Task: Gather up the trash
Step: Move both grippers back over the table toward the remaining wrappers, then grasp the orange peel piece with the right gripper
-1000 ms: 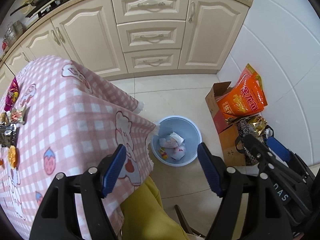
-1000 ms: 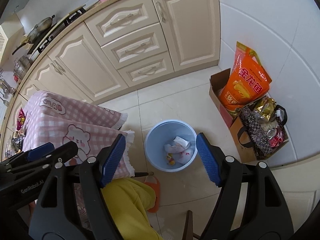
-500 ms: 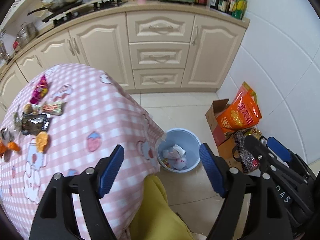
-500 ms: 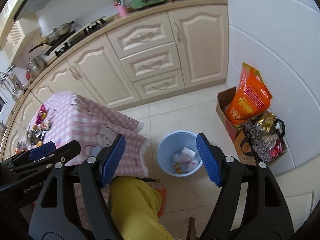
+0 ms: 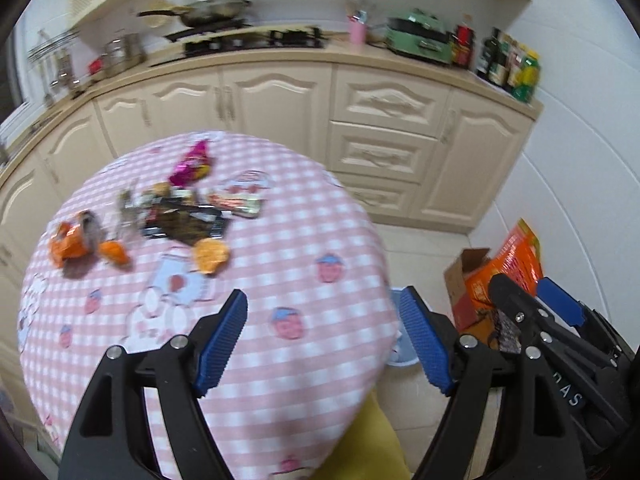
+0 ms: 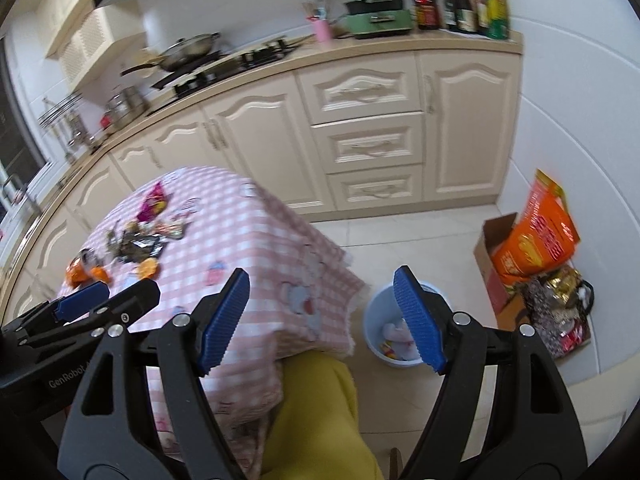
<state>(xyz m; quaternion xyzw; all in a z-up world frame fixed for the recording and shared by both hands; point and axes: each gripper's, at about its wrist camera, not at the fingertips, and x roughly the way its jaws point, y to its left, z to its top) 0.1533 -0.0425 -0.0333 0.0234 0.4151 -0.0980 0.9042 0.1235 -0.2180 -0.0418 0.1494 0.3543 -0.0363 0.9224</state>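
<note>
Cream kitchen cabinets [image 5: 384, 120] back my view. My left gripper [image 5: 324, 344] and right gripper [image 6: 320, 320] both gape wide with nothing between the pads, above the pink checked tablecloth [image 5: 300, 240]. Wrappers [image 5: 180, 216] lie clustered at its far side; the blue bin [image 6: 376, 320] sits on the floor beside it.

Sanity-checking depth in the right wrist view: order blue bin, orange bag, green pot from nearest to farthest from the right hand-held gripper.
From the right hand-held gripper:
1. Blue bin, on the floor just beyond its right finger, beside the table.
2. Orange bag, further right, in the box by the wall.
3. Green pot, on the far counter.
</note>
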